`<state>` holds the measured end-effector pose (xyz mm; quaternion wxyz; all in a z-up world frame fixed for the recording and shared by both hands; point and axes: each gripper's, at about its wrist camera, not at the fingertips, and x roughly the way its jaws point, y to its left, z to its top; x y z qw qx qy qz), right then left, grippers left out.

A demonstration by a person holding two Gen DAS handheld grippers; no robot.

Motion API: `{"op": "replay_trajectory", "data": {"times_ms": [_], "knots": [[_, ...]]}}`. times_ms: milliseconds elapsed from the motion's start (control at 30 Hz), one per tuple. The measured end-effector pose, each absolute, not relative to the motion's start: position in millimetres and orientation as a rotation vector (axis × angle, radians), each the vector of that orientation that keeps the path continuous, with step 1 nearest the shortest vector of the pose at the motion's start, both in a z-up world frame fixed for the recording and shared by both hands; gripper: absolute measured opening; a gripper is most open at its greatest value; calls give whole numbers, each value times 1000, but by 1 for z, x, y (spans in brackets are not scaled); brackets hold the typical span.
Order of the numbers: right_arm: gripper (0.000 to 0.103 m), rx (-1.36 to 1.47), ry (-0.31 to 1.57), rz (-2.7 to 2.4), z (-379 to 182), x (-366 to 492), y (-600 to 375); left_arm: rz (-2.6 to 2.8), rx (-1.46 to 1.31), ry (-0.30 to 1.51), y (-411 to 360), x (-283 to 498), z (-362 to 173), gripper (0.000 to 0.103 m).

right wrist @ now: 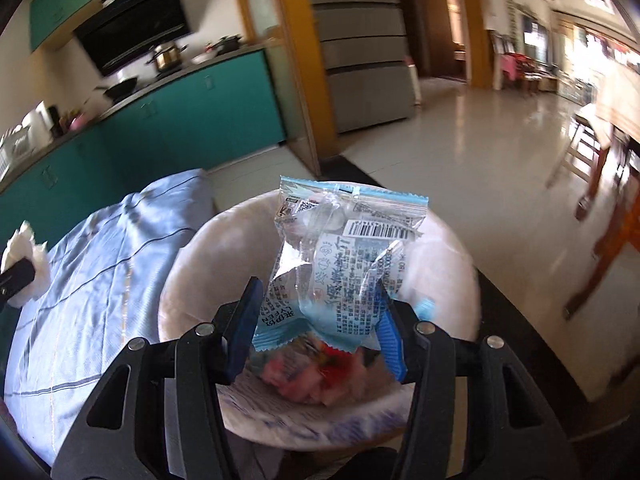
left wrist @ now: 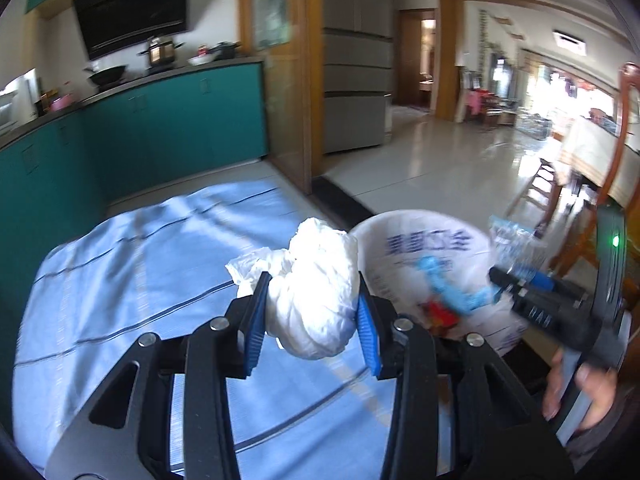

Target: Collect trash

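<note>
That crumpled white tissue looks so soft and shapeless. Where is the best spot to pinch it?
Across its fat middle, from the near side, as the left gripper does now. The crumpled tissue bulges into a dense wad there, giving both blue pads something firm to press; the thin flap at its left would likely tear or slip.

There are two pairs of tongs: the left tongs (left wrist: 312, 322) and the right tongs (right wrist: 316, 330). One crumpled white tissue wad (left wrist: 316, 292) sits between the left tongs' blue pads. One clear blue-edged snack wrapper (right wrist: 340, 256) sits between the right tongs' pads. One white bag-lined bin (right wrist: 440, 264) stands just beyond and below the right tongs, to the right of the left tongs. Inside it lie a few scraps, red and blue among them, too blurred to count. One blue striped cloth (left wrist: 132, 264) covers the desk under the left tongs. One person's hand (left wrist: 580, 392) shows behind the right tongs.
</note>
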<state>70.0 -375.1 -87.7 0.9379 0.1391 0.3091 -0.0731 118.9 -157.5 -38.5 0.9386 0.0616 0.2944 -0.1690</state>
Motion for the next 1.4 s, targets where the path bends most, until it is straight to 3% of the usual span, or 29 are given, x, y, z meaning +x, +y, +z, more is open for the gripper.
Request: {"op": "replay_trajectory", "data": {"times_ms": [300, 467, 500, 533, 600, 867, 967, 1133, 1400], "knots": [[53, 373, 513, -240, -82, 50, -396, -481, 147, 603, -242, 138, -49, 41], [53, 409, 499, -272, -84, 50, -405, -535, 201, 669, -278, 157, -75, 47], [53, 414, 494, -278, -84, 49, -406, -530, 211, 669, -281, 160, -79, 53], [53, 417, 493, -281, -83, 48, -407, -530, 227, 668, -285, 161, -84, 67], [54, 418, 500, -277, -85, 51, -406, -508, 252, 657, -287, 159, -88, 81], [55, 317, 594, -228, -92, 77, -381, -411, 254, 588, -244, 143, -71, 87], [62, 287, 666, -199, -101, 93, -371, -390, 206, 586, -223, 137, -62, 87], [95, 244, 673, -251, -104, 100, -364, -352, 150, 572, -187, 118, -48, 90], [98, 325, 499, -265, -75, 48, -355, -225, 131, 532, -119, 63, -15, 99]]}}
